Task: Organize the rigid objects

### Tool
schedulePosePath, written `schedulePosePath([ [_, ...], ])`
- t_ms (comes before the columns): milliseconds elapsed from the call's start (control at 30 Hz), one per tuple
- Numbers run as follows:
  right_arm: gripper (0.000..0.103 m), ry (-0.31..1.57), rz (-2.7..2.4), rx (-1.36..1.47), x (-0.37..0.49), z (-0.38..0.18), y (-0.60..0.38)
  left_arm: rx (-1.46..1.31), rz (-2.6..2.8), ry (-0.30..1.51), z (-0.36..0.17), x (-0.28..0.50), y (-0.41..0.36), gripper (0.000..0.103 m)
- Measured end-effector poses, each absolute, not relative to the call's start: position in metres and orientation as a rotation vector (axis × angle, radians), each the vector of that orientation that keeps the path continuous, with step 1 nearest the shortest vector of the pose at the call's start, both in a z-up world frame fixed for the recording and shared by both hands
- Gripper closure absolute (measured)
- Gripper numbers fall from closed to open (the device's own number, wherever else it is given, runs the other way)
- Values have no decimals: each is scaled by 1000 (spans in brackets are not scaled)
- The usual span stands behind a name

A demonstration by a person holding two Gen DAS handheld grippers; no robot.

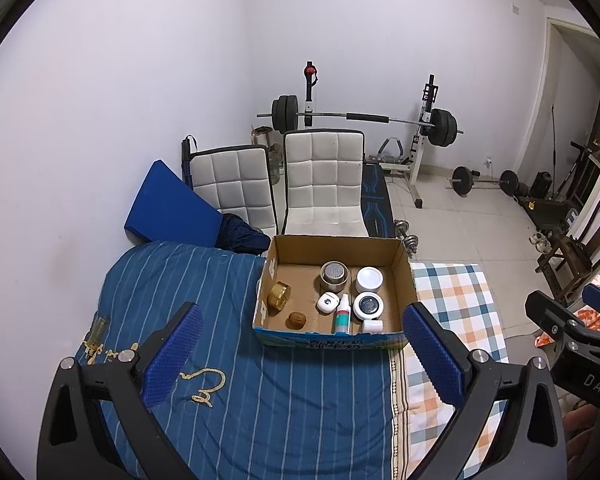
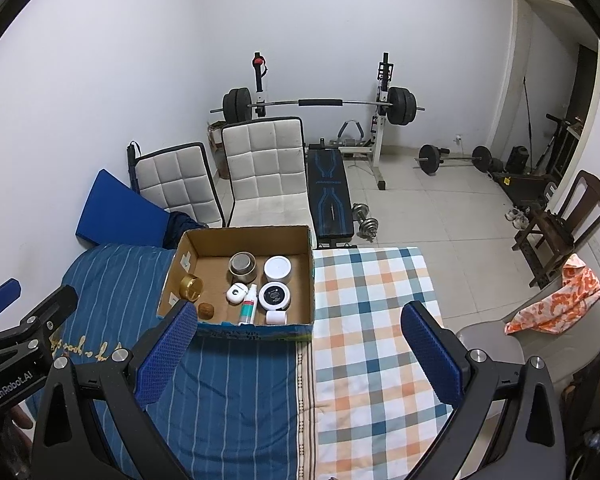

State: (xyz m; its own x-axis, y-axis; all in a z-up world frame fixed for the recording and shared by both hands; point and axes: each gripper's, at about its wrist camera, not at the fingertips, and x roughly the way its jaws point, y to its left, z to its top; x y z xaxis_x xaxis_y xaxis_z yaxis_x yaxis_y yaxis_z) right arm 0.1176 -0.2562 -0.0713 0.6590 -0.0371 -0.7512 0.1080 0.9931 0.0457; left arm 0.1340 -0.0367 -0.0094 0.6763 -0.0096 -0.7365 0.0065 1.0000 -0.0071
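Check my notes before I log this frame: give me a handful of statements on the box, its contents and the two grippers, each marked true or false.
1. The cardboard box sits on the bed, straddling the blue striped cover and the checked blanket. True.
2. The left gripper is clamped on the walnut. False: its jaws are wide open and empty; the walnut lies in the box.
3. The spray bottle lies in the box beside the black-lidded jar. True.
4. The gold tin sits outside the box on the blanket. False: it is inside, by the left wall.
5. The right gripper is open with nothing between its fingers. True.
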Motion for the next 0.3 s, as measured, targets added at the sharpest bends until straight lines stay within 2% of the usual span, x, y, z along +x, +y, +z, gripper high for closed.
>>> schedulePosePath([
  [300, 0, 846, -87, 89, 117, -72, -258, -15, -20, 823, -6, 131, -35, 0],
])
